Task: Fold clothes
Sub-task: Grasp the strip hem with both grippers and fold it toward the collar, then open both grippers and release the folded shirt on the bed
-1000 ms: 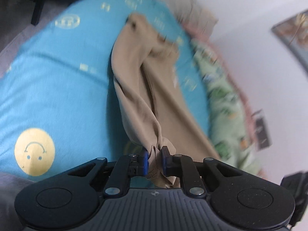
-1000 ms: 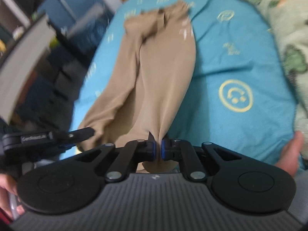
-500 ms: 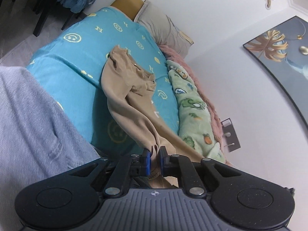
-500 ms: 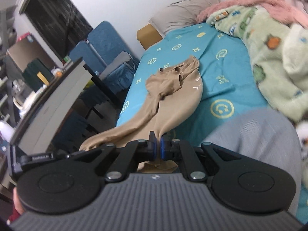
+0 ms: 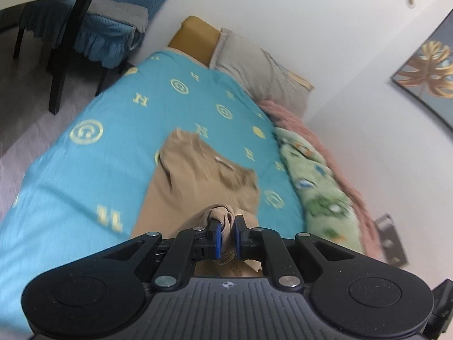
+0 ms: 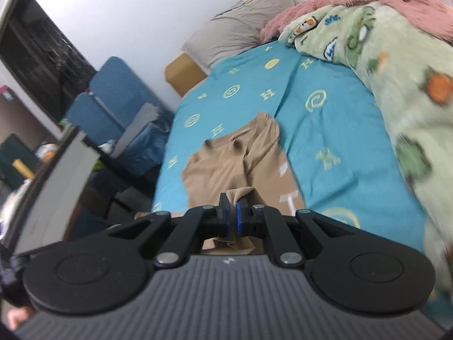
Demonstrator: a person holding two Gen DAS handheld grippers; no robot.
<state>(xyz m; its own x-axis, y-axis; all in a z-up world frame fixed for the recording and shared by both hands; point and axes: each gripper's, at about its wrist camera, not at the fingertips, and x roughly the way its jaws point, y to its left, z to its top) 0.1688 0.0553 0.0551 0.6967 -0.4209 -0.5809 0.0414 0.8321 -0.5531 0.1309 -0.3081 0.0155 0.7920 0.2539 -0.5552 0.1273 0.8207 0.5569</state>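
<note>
**Operator:** Nearest me, my left gripper point(image 5: 225, 233) is clamped on a bunched edge of the tan garment point(image 5: 203, 181), and my right gripper point(image 6: 232, 216) is pinched tight on another bit of the same edge. The rest of the garment lies on the blue bedsheet point(image 5: 93, 175), about mid-bed, stretching away from me.

**Helper:** So what's the step?

**Operator:** I judge it's carrying the near edge over toward the far one to make a fold. To do it well I'd keep both hands level and equally far apart so the cloth stays taut, lay the edge down square on the far end, and only then let go. Uneven hands would give a skewed fold.

**Helper:** And the count?

**Operator:** Two grippers, one garment, one sheet. Further out, one green blanket point(image 6: 396, 90) with a pink blanket point(image 6: 376, 5) behind it, along the wall side. At the head, one grey pillow point(image 6: 240, 28). One picture point(image 5: 427, 68) on the wall.
</note>
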